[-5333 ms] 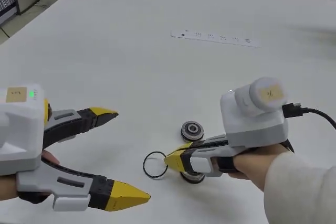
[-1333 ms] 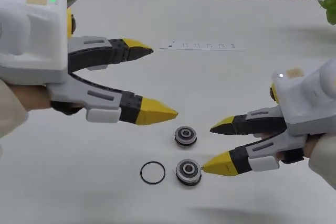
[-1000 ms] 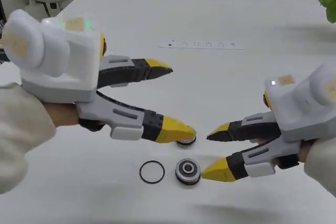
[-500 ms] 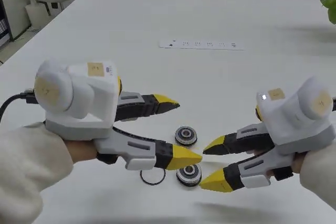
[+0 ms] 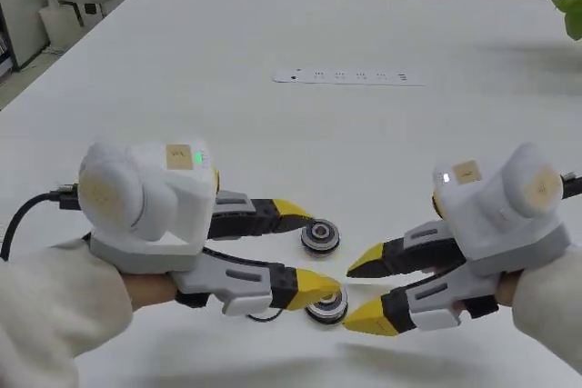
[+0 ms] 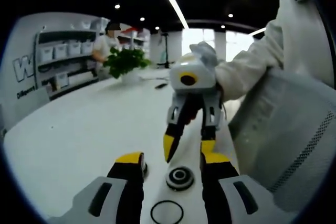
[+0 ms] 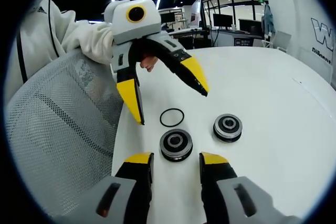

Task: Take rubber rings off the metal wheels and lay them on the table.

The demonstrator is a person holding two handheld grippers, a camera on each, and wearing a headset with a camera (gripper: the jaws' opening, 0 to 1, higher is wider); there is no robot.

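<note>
The nearer metal wheel [image 7: 176, 145] is seen flat on the white table [image 5: 182, 88], a dark band around its rim, and it is bracketed from both sides: it lies in the gap between the spread jaws of the left gripper [image 5: 318, 250], and the right gripper [image 5: 353, 296] is pointed at it from the opposite side, its yellow tips just short of the rim. Both pairs of jaws are held apart and nothing is clamped in either. This facing arrangement is judged to be a set-up for steadying the wheel with one gripper while its band is peeled off with the other. One rubber ring [image 7: 171, 117] is already laid loose and flat on the bare tabletop just beside this wheel, towards the left gripper; it is kept in no tray or dish. The second wheel [image 5: 320, 234] is placed a little farther from the person, close to the far jaw of the left gripper, and a dark band is seen on it too; whether either band is rubber cannot be told for certain. Farther back on the table a white power strip [image 5: 348, 76] is laid, well apart from the work
</note>
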